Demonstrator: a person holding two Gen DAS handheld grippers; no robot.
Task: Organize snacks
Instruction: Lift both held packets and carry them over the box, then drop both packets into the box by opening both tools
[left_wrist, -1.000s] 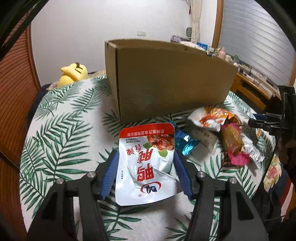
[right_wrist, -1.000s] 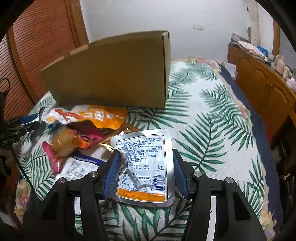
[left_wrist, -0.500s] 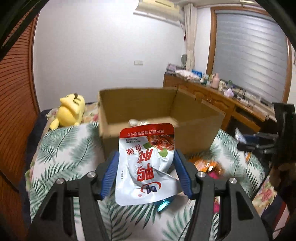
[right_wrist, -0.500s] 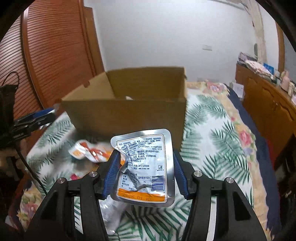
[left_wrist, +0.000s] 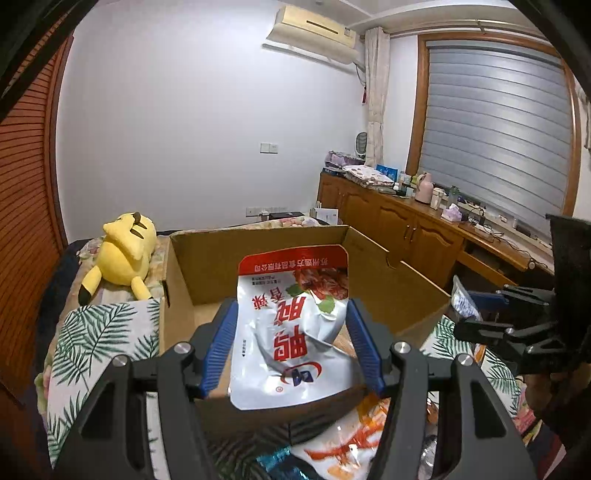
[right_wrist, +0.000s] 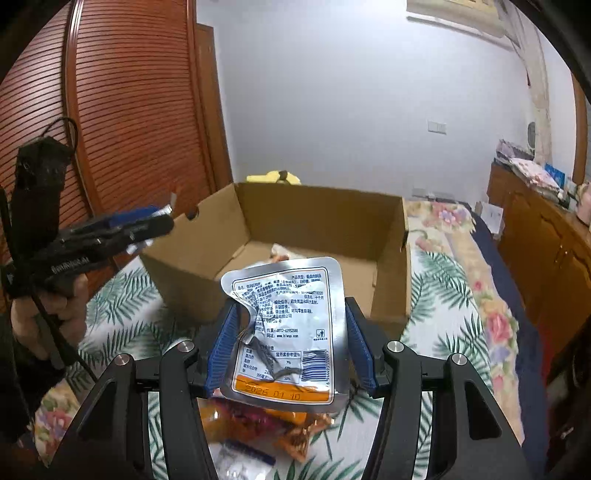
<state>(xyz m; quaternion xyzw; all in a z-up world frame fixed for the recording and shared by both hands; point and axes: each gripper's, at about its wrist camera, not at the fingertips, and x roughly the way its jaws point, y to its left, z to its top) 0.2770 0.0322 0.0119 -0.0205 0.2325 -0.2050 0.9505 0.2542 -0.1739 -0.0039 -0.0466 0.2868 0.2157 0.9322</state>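
Note:
My left gripper (left_wrist: 291, 343) is shut on a white and red snack pouch (left_wrist: 291, 325), held above the near wall of the open cardboard box (left_wrist: 388, 284). My right gripper (right_wrist: 288, 343) is shut on a silver pouch with an orange strip (right_wrist: 288, 328), held in the air just short of the box (right_wrist: 317, 218). The box holds at least one packet (right_wrist: 282, 253) on its floor. The right gripper also shows at the right of the left wrist view (left_wrist: 509, 314); the left gripper shows at the left of the right wrist view (right_wrist: 110, 232).
Loose snack packets lie on the leaf-print bed below the grippers (left_wrist: 340, 446) (right_wrist: 266, 421). A yellow plush toy (left_wrist: 122, 254) lies left of the box. A wooden cabinet (left_wrist: 424, 229) runs along the right; a slatted wooden door (right_wrist: 129, 110) stands on the left.
Both grippers have risen from near the bed with their pouches and moved towards the box, so its inside now shows. Both stay shut on their pouches.

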